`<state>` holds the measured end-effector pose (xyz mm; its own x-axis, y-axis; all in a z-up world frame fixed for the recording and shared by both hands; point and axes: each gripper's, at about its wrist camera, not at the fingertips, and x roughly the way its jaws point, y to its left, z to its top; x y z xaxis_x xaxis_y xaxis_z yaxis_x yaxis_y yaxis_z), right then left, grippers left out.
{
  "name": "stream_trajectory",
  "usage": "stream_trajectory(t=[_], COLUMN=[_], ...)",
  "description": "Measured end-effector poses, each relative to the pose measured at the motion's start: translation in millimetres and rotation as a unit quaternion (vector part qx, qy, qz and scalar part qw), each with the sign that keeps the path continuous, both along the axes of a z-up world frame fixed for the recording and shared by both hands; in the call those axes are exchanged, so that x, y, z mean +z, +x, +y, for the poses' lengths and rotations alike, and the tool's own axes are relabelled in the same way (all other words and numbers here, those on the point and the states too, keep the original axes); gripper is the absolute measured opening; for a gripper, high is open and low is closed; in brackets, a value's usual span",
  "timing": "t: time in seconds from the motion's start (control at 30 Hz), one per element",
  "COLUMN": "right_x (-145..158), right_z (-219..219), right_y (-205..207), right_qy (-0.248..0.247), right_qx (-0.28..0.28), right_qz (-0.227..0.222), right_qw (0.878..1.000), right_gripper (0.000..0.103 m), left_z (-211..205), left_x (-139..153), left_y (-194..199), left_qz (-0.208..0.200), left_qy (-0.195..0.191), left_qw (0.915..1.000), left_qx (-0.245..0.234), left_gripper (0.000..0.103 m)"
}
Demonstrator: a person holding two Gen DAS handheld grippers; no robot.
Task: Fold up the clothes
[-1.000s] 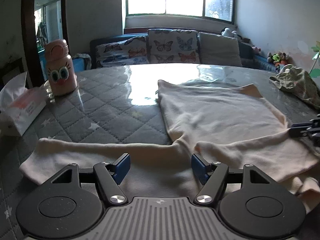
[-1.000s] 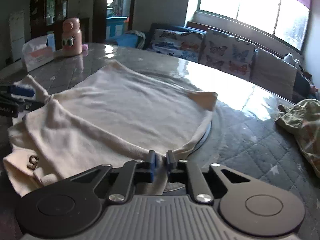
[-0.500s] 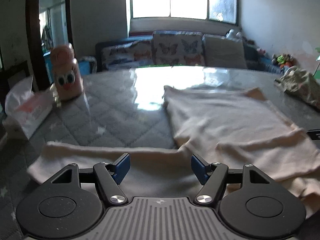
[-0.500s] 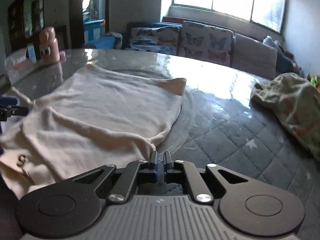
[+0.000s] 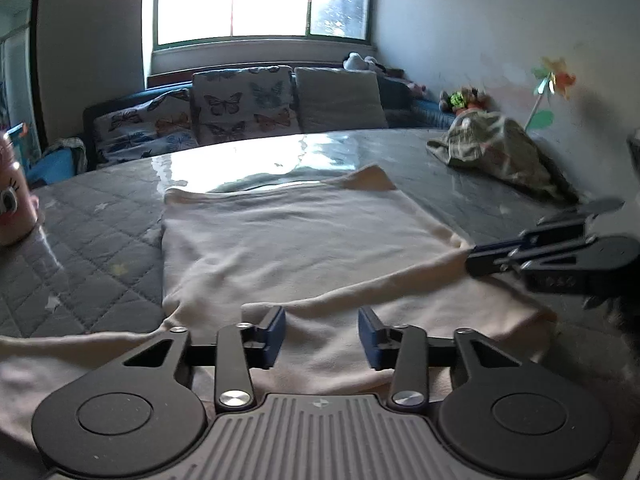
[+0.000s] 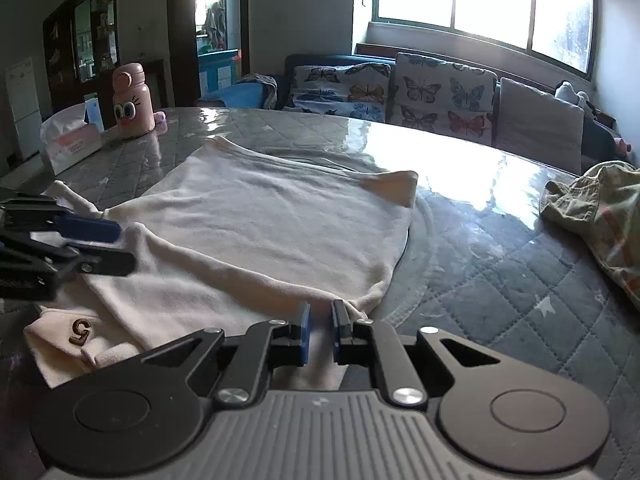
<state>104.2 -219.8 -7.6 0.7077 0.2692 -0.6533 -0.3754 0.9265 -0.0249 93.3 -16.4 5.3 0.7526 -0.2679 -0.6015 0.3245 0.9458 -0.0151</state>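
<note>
The soft cream top [image 6: 272, 224] lies flat on my quilted, glossy grey table [image 6: 500, 280] (sleeve folded across). My left gripper [image 5: 320, 334] hovers spread above it; my right gripper [image 6: 319, 330] stands slightly parted at its edge.

Soft, matt cream cloth for the shirt [image 6: 256, 216]; glossy clear film over quilted grey fabric on the table [image 6: 480, 240]; smooth pink plastic on the bottle [image 6: 132, 102]; matt black plastic, blue pads on the right gripper [image 6: 319, 330].
</note>
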Motion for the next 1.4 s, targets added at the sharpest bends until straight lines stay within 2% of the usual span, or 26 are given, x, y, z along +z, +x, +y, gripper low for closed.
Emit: stream_trajectory(t=[0.07, 0.1, 0.23, 0.43, 0.57, 0.8, 0.9, 0.97, 1.07, 1.13, 1.17, 1.2, 1.33, 1.4], right_x=[0, 0, 5, 10, 0, 14, 5, 1, 10, 11, 11, 9, -1, -2], right_z=[-2, -3, -4, 1, -9, -8, -2, 0, 2, 5, 8, 9, 13, 14], right_y=[-3, -4, -16, -52, -59, -61, -57, -57, -58, -58, -58, -57, -54, -54], right_qy=[-0.005, -0.007, -0.012, -0.021, -0.026, -0.012, -0.014, -0.019, -0.013, -0.012, -0.013, -0.016, -0.023, -0.023], right_qx=[0.001, 0.002, 0.013, 0.068, 0.052, 0.055, 0.063, 0.065, 0.067, 0.072, 0.075, 0.077, 0.08, 0.081], right_qz=[0.001, 0.001, -0.002, -0.005, 0.016, -0.006, 0.007, 0.012, 0.0, -0.005, -0.005, -0.002, 0.015, 0.016], right_qw=[1.0, 1.0, 1.0, 0.997, 0.998, 0.998, 0.998, 0.998, 0.998, 0.997, 0.997, 0.997, 0.996, 0.996], right_gripper=[0.011, 0.016, 0.018, 0.018, 0.018, 0.021, 0.022, 0.022, 0.024, 0.032, 0.04, 0.041, 0.042, 0.047], left_z=[1, 3, 11, 13, 18, 25, 29, 36, 48, 59, 66, 73, 107, 125], left_x=[-5, -7, -3, -4, -4, 0, -3, 0, 4, 5, 5, 4, 2, 1], left_y=[5, 5, -4, -22, -28, -34, -38, -42, -46, -46, -46, -46, -47, -46], left_qz=[0.012, 0.011, 0.004, 0.004, 0.0, 0.0, 0.005, 0.001, -0.005, -0.005, -0.003, -0.002, 0.002, 0.003], left_qy=[0.01, 0.01, 0.008, 0.013, 0.01, 0.004, 0.003, -0.002, -0.007, -0.006, -0.006, -0.006, -0.001, 0.002], left_qw=[0.9998, 0.9998, 0.9998, 0.9999, 0.9997, 0.9993, 0.9991, 0.9985, 0.9968, 0.9946, 0.9931, 0.9914, 0.9803, 0.9725], left_qx=[0.011, 0.012, 0.02, 0.01, 0.021, 0.037, 0.043, 0.054, 0.08, 0.104, 0.117, 0.131, 0.197, 0.233], left_gripper=[0.033, 0.03, 0.03, 0.032, 0.032, 0.033, 0.033, 0.034, 0.042, 0.042, 0.042, 0.042, 0.042, 0.042])
